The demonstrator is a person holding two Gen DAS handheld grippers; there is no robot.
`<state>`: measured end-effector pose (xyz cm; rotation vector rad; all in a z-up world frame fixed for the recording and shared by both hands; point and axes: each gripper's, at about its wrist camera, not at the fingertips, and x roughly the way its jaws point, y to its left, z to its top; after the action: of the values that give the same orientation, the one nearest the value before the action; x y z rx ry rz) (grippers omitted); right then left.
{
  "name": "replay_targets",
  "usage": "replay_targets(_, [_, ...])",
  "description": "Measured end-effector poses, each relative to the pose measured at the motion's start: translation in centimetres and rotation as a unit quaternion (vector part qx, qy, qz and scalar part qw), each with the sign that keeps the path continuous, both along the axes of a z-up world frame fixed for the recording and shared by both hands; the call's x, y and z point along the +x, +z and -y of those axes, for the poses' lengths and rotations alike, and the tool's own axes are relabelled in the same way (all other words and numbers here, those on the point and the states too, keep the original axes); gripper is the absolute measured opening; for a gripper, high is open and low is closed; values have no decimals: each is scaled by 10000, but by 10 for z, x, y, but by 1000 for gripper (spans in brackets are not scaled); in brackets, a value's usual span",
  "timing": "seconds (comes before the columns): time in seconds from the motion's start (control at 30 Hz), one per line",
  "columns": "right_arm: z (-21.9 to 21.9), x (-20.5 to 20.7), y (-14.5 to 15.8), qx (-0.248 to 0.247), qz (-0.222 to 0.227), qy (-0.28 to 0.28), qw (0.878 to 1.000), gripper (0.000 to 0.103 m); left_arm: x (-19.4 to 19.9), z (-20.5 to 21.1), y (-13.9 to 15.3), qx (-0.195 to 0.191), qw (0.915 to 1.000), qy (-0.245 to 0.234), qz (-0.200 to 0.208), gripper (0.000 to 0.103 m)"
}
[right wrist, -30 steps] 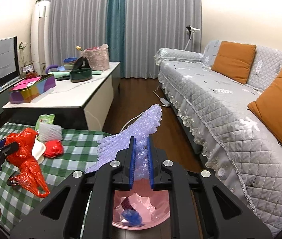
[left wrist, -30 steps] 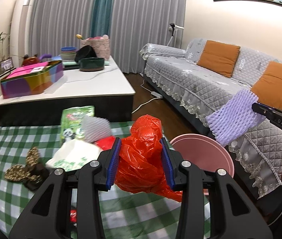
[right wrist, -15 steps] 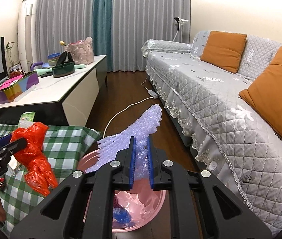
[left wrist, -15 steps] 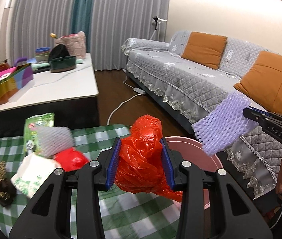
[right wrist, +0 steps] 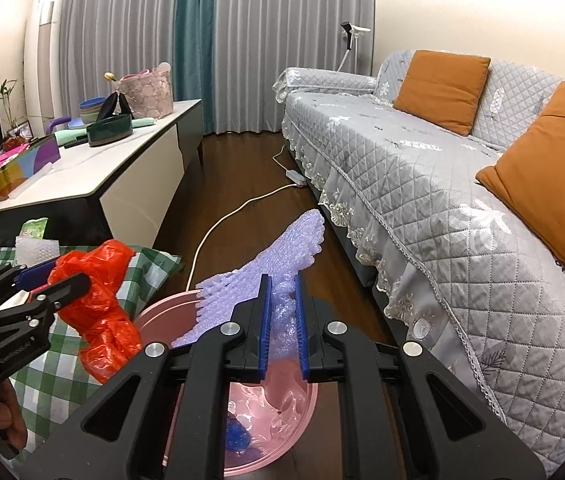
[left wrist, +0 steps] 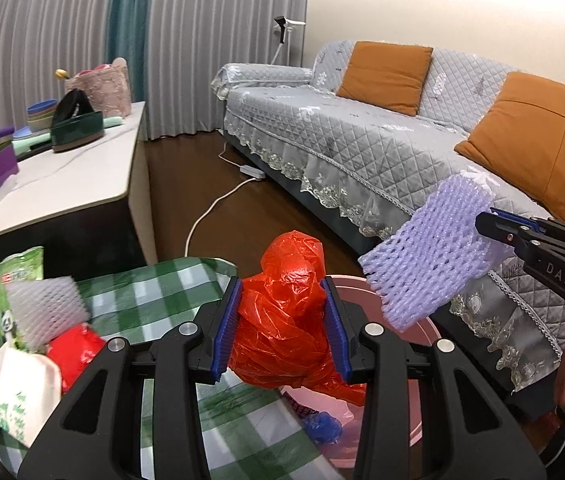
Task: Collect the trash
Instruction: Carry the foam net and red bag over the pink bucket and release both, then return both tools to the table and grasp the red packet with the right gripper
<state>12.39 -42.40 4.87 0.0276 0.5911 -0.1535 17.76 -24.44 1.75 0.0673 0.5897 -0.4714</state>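
Both my grippers carry trash over the pink bin.

My left gripper (left wrist: 282, 328) has its jaws partly open and clamped on a crumpled red plastic bag (left wrist: 282, 320), held at the near rim of the pink bin (right wrist: 162, 308) beside the green checked bench (left wrist: 154, 300). My right gripper (right wrist: 282, 320) has its jaws nearly closed, pinching a purple foam net (right wrist: 274, 256) above the bin's mouth. A white foam net (left wrist: 46, 312) and a white wrapper (left wrist: 22, 396) lie on the bench.
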Motion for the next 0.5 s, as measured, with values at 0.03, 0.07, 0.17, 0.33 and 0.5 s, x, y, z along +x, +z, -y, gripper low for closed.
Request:
replay_targets(0.03, [1, 1, -1, 9, -16, -3, 10000, 16, 2, 2, -2, 2, 10000, -44, -16, 42])
replay_targets(0.07, [1, 2, -2, 13, -39, -21, 10000, 17, 3, 6, -3, 26, 9999, -96, -25, 48])
replay_targets(0.17, [2, 6, -6, 18, -117, -47, 9999, 30, 6, 14, -7, 102, 9997, -219, -70, 56])
replay_targets(0.33, [3, 6, -6, 10, -104, -131, 9999, 44, 4, 9, -8, 4, 9998, -178, -118, 56])
replay_targets(0.5, [-1, 5, -4, 40, -71, -81, 9999, 44, -1, -3, -4, -30, 9999, -109, -103, 56])
